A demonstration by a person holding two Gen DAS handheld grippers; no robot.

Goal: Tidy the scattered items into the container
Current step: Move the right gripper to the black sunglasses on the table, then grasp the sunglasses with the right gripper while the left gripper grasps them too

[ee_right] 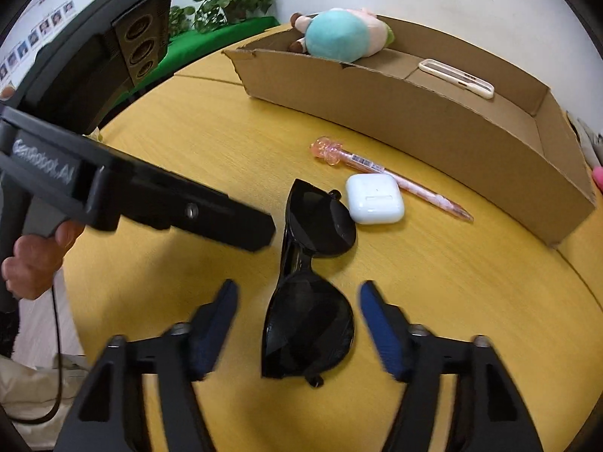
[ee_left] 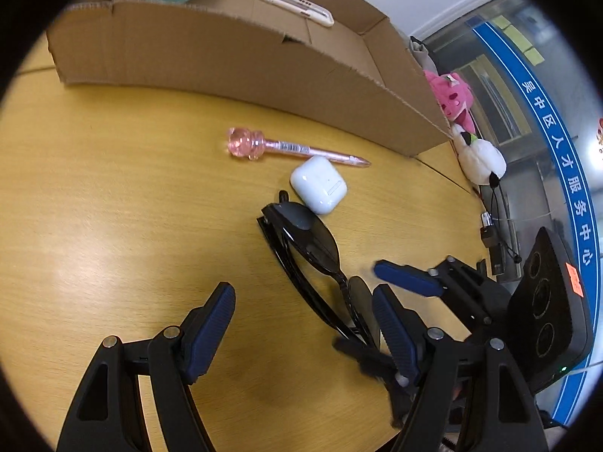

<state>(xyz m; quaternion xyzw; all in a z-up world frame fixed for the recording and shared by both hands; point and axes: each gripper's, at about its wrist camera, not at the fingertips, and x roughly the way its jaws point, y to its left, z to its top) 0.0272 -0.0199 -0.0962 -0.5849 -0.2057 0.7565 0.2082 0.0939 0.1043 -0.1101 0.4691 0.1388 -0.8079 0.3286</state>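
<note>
Black and glossy, the sunglasses (ee_right: 309, 290) lie folded on the yellow wooden table (ee_right: 452, 282), just in front of the cardboard box (ee_right: 433, 120), with the near lens framed between the spread fingers of the right gripper (ee_right: 297, 324); the pads stand apart from the frame on both sides and pinch nothing. To do this pick well, I would judge that the pads should meet the lens rim or the bridge squarely, since a slick curved lens could squirt out under an off-centre squeeze. The far lens touches the white earbud case (ee_right: 375, 199), so a straight lift would avoid dragging it. The pink pen (ee_right: 388, 171) lies just behind the case. The left gripper (ee_left: 305, 320) hovers beside the glasses, fingers spread and empty.
</note>
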